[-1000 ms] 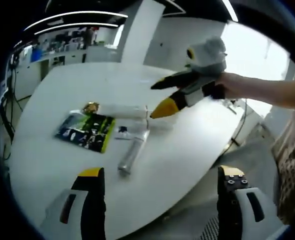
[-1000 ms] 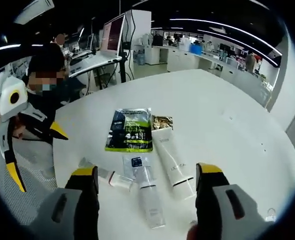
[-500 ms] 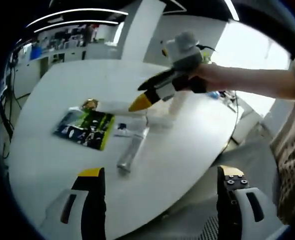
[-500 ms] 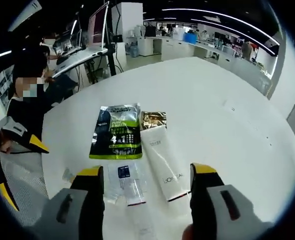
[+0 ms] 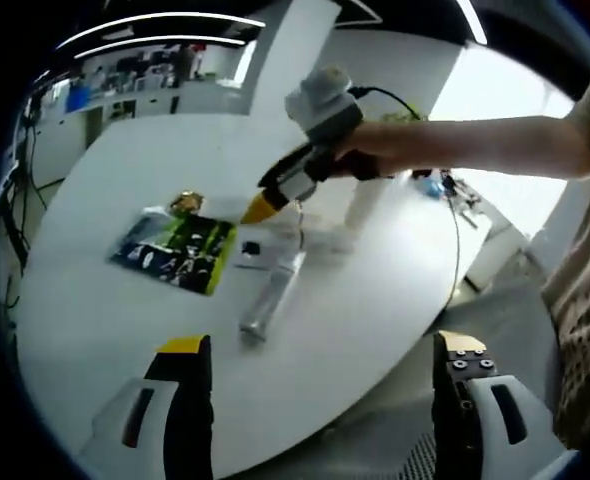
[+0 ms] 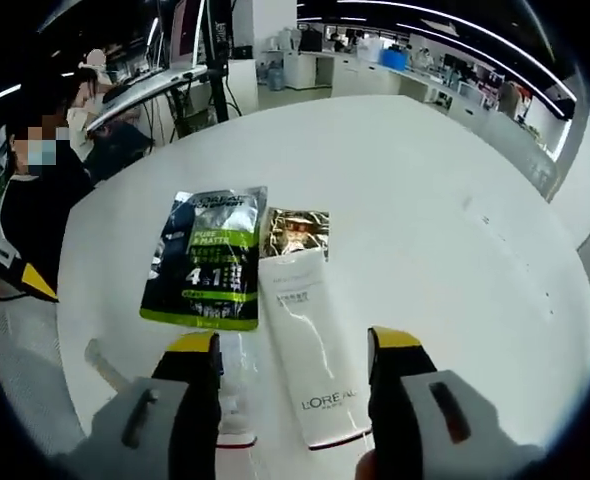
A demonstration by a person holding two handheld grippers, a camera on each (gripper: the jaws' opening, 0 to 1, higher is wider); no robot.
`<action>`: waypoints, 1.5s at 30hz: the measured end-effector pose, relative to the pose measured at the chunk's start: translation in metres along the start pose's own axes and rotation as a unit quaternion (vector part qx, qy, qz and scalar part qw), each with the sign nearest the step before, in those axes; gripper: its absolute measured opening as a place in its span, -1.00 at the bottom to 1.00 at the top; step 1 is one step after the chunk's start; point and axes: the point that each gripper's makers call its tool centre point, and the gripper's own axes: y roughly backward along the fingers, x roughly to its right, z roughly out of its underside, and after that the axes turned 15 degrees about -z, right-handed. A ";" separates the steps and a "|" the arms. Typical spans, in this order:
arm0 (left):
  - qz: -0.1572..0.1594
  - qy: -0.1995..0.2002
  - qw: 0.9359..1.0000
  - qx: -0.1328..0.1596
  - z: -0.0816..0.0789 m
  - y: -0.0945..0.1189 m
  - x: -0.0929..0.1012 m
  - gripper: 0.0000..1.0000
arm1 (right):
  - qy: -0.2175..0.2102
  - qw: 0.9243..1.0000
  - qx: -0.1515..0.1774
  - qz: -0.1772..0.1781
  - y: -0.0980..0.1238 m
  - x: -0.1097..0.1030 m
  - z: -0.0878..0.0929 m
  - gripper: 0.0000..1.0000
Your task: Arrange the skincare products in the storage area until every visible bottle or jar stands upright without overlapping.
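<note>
White bench (image 6: 455, 180): your right gripper (image 6: 293, 345), jaws spread, straddles the white tube (image 6: 310, 370) lying flat; nothing stands upright yet.

White table (image 6: 455, 180): tube (image 6: 313, 372), green pouch (image 6: 208, 258), gold sachet (image 6: 297, 232).

Round white table (image 6: 455, 180), open office, desks (image 6: 155, 85), ceiling strip lights (image 5: 165, 20)

On the desk (image 6: 455, 180), a tube (image 6: 310, 365) lies flat between the right gripper's (image 6: 295, 345) jaws, a small sachet (image 6: 297, 232) just beyond its far end, a larger pouch (image 6: 210, 260) beside both — left of the jaws.
</note>
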 end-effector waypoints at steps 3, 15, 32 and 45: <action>-0.001 0.001 1.000 -0.002 0.000 0.000 0.000 0.77 | 0.001 1.000 -0.010 -0.001 -0.007 0.004 0.005 0.14; -0.003 0.005 1.000 -0.009 0.003 -0.003 -0.003 0.75 | -0.007 1.000 -0.005 -0.010 -0.016 0.019 0.005 -0.01; -0.004 0.002 1.000 -0.014 0.004 -0.004 -0.004 0.74 | 0.049 0.999 -0.004 0.008 -0.013 0.016 0.002 -0.38; -0.034 -0.001 0.999 0.000 -0.008 0.004 -0.028 0.74 | 0.095 0.994 0.021 0.051 0.009 -0.006 0.002 -0.40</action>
